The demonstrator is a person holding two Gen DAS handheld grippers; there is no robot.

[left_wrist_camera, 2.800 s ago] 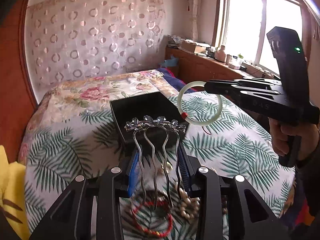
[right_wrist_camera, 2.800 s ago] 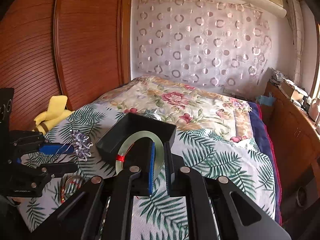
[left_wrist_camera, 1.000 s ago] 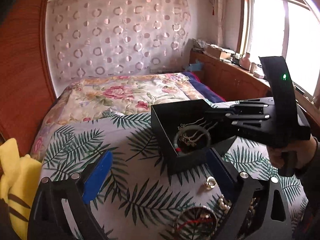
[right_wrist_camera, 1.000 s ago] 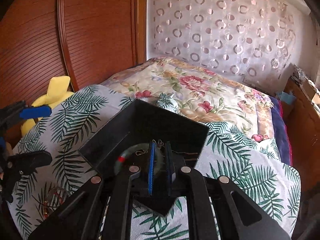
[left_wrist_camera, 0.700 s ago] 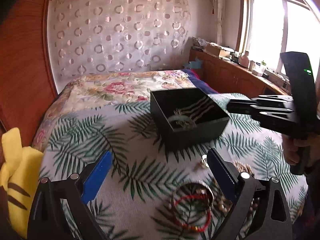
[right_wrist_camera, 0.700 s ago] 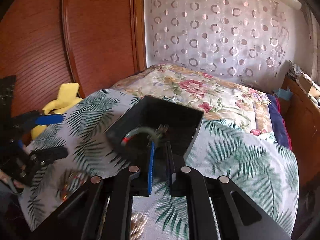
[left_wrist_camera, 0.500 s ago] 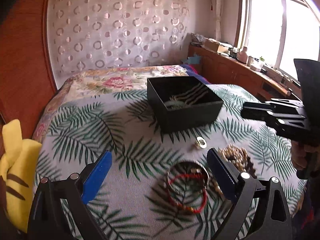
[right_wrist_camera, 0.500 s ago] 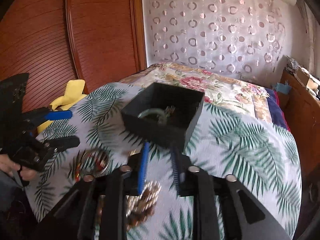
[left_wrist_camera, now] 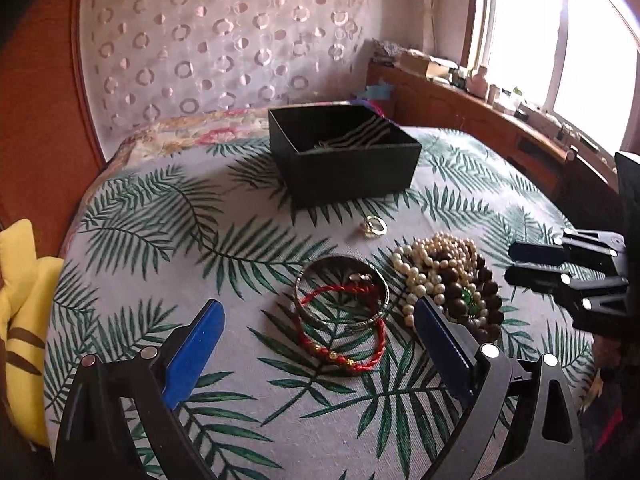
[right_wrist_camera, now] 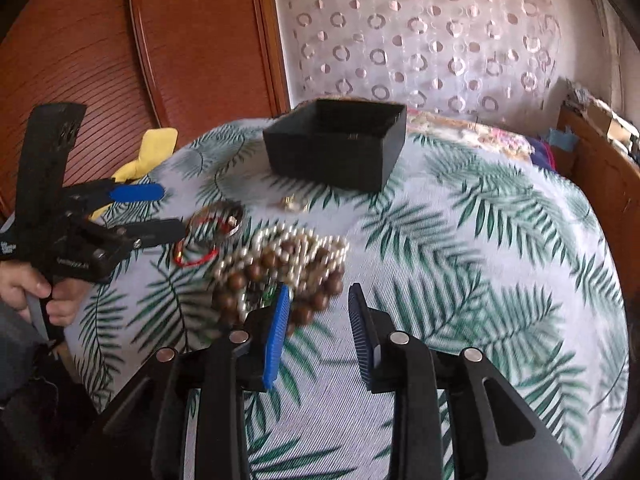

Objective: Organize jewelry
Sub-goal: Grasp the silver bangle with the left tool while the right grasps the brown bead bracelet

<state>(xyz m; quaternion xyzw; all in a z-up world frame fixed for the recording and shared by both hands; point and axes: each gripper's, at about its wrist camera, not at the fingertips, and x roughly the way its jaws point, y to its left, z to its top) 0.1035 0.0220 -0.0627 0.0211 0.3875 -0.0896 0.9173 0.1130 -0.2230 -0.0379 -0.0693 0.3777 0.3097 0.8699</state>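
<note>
Black box (left_wrist_camera: 344, 152) sits mid-bed on palm-print cover (left_wrist_camera: 160, 220), some pieces already inside, contents hard to make out. Left outside: gold ring (left_wrist_camera: 374, 227) just in front of box, metal bangle (left_wrist_camera: 342, 294) overlapping red cord bracelet (left_wrist_camera: 340, 332), pearl and brown bead heap (left_wrist_camera: 444, 276) beside them. Task judged partly done. Left gripper (left_wrist_camera: 320, 344) wide open, empty, above bangle. Right gripper (right_wrist_camera: 318, 320) part open, empty, near beads. Open cover all around; bed edge near both hands.
</note>
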